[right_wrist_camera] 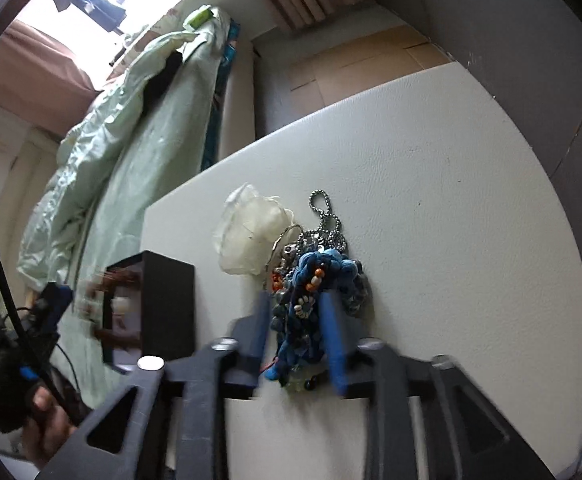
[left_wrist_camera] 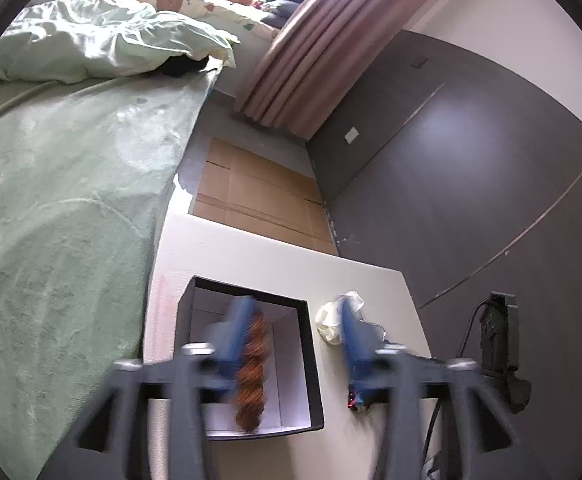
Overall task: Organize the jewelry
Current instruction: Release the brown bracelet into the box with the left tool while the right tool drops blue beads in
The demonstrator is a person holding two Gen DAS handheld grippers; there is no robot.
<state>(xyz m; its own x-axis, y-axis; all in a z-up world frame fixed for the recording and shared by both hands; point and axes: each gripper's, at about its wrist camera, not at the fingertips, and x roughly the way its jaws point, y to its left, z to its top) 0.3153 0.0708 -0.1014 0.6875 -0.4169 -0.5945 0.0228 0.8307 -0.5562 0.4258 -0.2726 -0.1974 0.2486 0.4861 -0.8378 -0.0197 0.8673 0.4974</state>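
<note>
Left wrist view looks down on a white table (left_wrist_camera: 371,280) beside a bed with a pale green blanket (left_wrist_camera: 59,208). An open black box (left_wrist_camera: 311,360) with a white interior sits on the table, and the left gripper (left_wrist_camera: 295,340) hangs over it with its blue fingers (left_wrist_camera: 235,344) spread wide. A twisted orange-brown bracelet (left_wrist_camera: 251,376) lies against the inner face of the left-hand finger, over the box's opening; the other finger stands well apart from it, so nothing pinches it (whether it rests on the box floor I cannot tell). A crumpled clear plastic bag (left_wrist_camera: 333,320) lies on the table just beside the box.

Right wrist view shows the right gripper (right_wrist_camera: 297,320) pointing down at a tangled pile of jewelry (right_wrist_camera: 315,280): blue cord bracelets (right_wrist_camera: 331,264), beaded pieces and a silver ball chain (right_wrist_camera: 323,216). Its fingers are partly spread and straddle the pile's near end; whether the pads press on it I cannot tell. The black box stands to the left, with a person's hand (right_wrist_camera: 47,420) gripping the other tool.
</note>
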